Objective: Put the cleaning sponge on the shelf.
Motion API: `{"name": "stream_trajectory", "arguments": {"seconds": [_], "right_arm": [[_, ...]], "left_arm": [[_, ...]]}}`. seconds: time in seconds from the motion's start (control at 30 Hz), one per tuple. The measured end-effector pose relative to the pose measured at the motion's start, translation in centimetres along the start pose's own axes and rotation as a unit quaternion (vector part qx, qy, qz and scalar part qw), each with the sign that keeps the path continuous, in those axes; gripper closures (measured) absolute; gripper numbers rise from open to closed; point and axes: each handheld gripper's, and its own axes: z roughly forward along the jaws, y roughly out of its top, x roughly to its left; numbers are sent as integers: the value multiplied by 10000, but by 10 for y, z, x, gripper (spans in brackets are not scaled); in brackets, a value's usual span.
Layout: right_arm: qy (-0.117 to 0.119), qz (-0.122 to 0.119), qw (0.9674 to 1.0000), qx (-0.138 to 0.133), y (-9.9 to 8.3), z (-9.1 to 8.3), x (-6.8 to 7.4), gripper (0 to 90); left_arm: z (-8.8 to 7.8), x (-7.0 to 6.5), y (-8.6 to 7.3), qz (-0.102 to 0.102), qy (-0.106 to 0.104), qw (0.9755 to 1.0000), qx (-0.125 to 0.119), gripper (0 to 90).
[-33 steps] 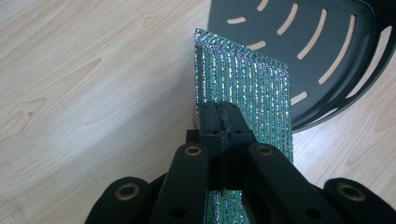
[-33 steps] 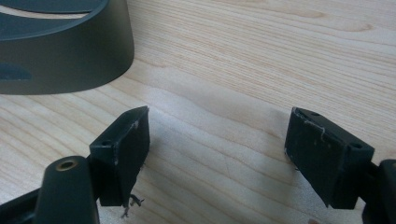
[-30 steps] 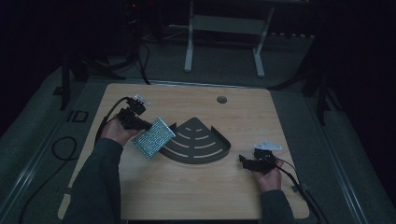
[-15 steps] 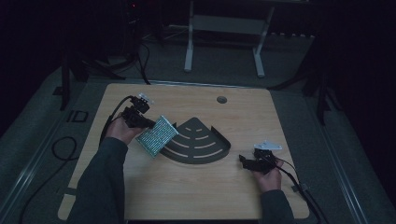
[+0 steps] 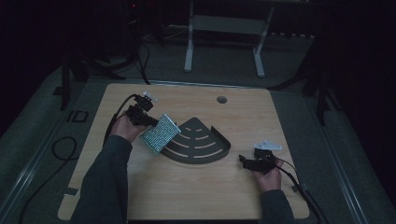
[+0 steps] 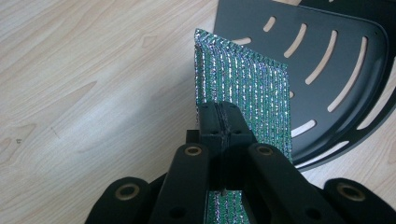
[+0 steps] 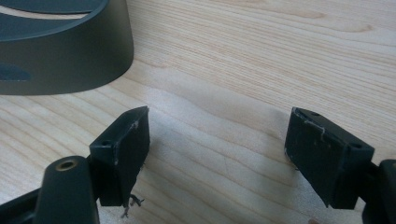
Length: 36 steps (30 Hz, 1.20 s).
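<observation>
The left tongs [image 6: 218, 122] pinch a glittery green sponge [image 6: 243, 88] tilted over the dark slotted tray's [image 5: 205, 144] left edge, not yet set down; the right tongs [image 7: 217, 154] rest agape beside the tray.

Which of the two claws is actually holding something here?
The left claw, shut on the glittery green pad beside the slotted tray. The right claw stands open over bare table.

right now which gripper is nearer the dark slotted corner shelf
Left. The left gripper holds a glittery green sponge over the dark slotted corner shelf's left edge. The right gripper rests open on the table, just off the shelf's right corner.
</observation>
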Motion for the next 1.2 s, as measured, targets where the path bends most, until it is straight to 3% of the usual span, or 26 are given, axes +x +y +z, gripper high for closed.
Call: {"name": "stream_trajectory", "arguments": {"seconds": [0.33,0.97,1.2], "right_arm": [[2,-4,10000,3,0,0,0,216],[8,-14,10000,-3,1,1,-1,217],[9,-14,10000,-3,1,1,-1,217]], "left_arm": [[2,1,4,-35,58,10000,-7,900],[6,-10,27,206,142,9997,-63,900],[14,-12,29,362,108,9992,-126,900]]}}
